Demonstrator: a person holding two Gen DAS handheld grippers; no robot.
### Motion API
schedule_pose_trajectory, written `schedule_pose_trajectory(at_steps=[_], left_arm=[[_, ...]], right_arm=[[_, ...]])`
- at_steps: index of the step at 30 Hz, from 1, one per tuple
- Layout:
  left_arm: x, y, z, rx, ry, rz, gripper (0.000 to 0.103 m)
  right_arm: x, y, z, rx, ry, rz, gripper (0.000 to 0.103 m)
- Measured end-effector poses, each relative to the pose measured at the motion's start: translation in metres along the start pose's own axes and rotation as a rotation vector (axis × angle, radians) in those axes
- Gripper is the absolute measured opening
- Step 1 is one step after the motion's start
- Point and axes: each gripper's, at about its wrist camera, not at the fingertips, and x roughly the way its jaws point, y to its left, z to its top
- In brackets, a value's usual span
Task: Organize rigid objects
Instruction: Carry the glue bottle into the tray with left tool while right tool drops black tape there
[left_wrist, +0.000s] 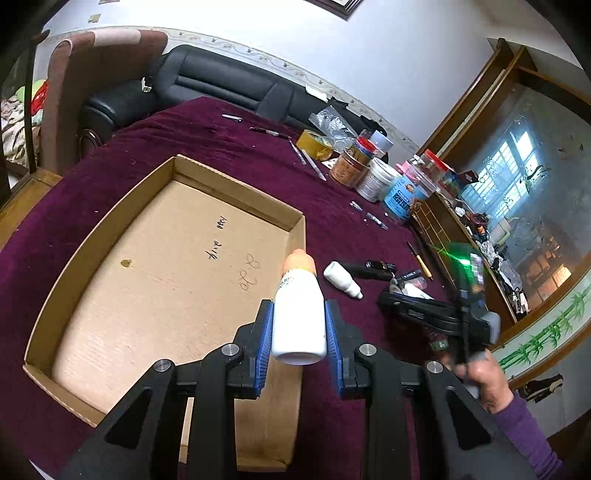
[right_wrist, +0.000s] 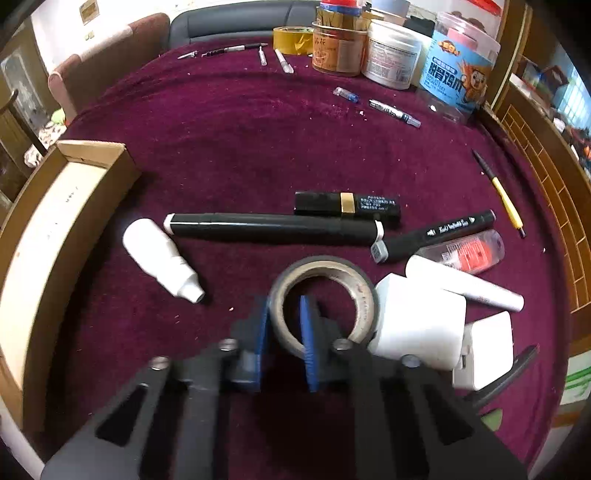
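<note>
- Maroon cloth covers the table I am working over; a black sofa stands behind it, and jars and tubs are grouped at the far edge.
- On my left side, a shallow cardboard tray lies on the cloth. Its floor is bare apart from handwriting and a small stain.
- My left gripper is clamped on a white bottle with a peach cap. Both blue pads press its sides. The bottle hangs above the tray's right wall, cap pointing away from me.
- My right gripper is closed on the wall of a roll of tape: one blue pad sits inside the ring, the other outside. I cannot tell whether the roll is touching the cloth.
- A small white bottle lies on its side on the cloth, between the tray and the tape.
- Beyond the tape lie a long black marker, a black tube with a gold band and a shorter black marker.
- White blocks lie just right of the roll, touching it. A clear bottle with a red label lies behind them.
- In the left wrist view, a hand in a purple sleeve holds the right tool.
</note>
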Motion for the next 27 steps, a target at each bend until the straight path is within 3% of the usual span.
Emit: schedule_pose_trajectory(at_steps=[7,12,20,27], left_arm=[[0.011,0.011,0.026,-0.006,0.046,0.008,0.023],[0.035,0.030,0.059,-0.021,0.061,0.062,0.023],[0.100,0.082,0.084,-0.187,0.176,0.039,0.023],[0.130,0.091,0.089,-0.232,0.227,0.006,0.023]], right_arm=[[-0.053,0.027,0.014,-0.013,-0.108,0.077,0.009],[-0.069,0.071,0.044,-0.038,-0.140,0.237,0.009],[-0.031,0.159,0.071,-0.123,-0.067,0.335,0.009],[0.007,0.184,0.082,-0.174,-0.030,0.262,0.009]])
